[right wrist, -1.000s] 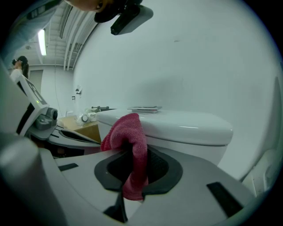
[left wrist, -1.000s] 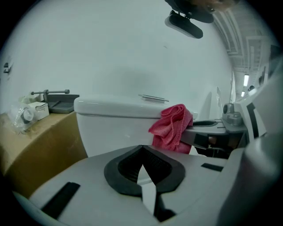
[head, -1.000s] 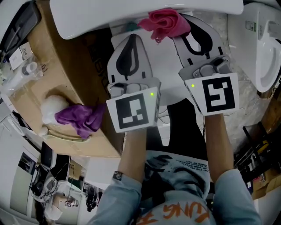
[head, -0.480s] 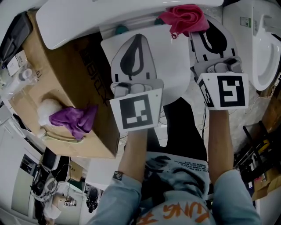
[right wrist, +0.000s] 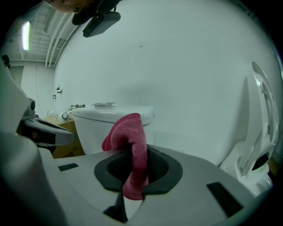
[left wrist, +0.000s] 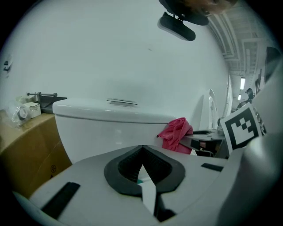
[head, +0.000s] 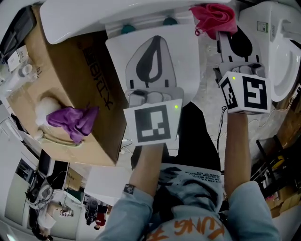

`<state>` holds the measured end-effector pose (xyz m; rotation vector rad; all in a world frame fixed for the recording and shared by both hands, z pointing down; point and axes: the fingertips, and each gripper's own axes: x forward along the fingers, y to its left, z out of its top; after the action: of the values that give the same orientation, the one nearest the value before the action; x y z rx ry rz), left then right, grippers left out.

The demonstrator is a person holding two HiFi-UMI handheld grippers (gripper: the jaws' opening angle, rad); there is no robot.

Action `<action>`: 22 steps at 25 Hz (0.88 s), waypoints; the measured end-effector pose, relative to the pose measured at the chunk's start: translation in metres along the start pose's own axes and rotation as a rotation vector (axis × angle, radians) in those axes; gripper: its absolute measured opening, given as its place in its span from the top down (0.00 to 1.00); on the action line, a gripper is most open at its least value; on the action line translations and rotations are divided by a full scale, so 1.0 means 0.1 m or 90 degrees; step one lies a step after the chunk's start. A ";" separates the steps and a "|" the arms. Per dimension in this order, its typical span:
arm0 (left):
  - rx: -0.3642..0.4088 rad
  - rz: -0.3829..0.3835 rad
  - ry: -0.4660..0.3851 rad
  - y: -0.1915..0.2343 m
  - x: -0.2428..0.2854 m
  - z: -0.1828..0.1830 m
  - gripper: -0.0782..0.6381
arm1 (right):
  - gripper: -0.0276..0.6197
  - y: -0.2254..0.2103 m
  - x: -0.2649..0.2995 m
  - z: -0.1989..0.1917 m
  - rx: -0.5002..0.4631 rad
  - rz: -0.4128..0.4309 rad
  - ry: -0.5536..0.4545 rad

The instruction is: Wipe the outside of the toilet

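Note:
The white toilet shows from above in the head view, its tank lid [head: 117,14] at the top and its closed seat lid [head: 188,66] below. My right gripper [head: 225,32] is shut on a pink cloth [head: 214,16] bunched at the tank's right end. In the right gripper view the pink cloth [right wrist: 132,145] hangs clamped between the jaws, with the tank [right wrist: 110,117] behind on the left. My left gripper [head: 156,40] hovers over the seat lid, shut, with nothing in it. From the left gripper view the tank [left wrist: 101,128] faces me, the pink cloth [left wrist: 177,132] to its right.
A brown cardboard box [head: 80,80] stands close against the toilet's left side, with a purple cloth [head: 70,120] and a white lump on its top. A second white toilet [head: 282,52] stands at the right. Cables and clutter lie on the floor at lower right.
The right gripper has carried the pink cloth rightward and farther up, from over the seat lid to the tank's right end. The left gripper stayed shut and shifted slightly right.

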<state>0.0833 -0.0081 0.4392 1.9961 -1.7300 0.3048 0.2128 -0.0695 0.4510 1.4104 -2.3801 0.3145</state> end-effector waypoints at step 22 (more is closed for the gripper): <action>-0.072 0.083 0.025 1.20 0.07 0.43 0.86 | 0.85 1.55 0.82 0.42 -0.027 0.234 0.037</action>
<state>-0.0385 -0.0455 0.4305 1.7903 -1.8148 0.2808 0.0325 -0.0763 0.4447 0.9241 -2.5722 0.3884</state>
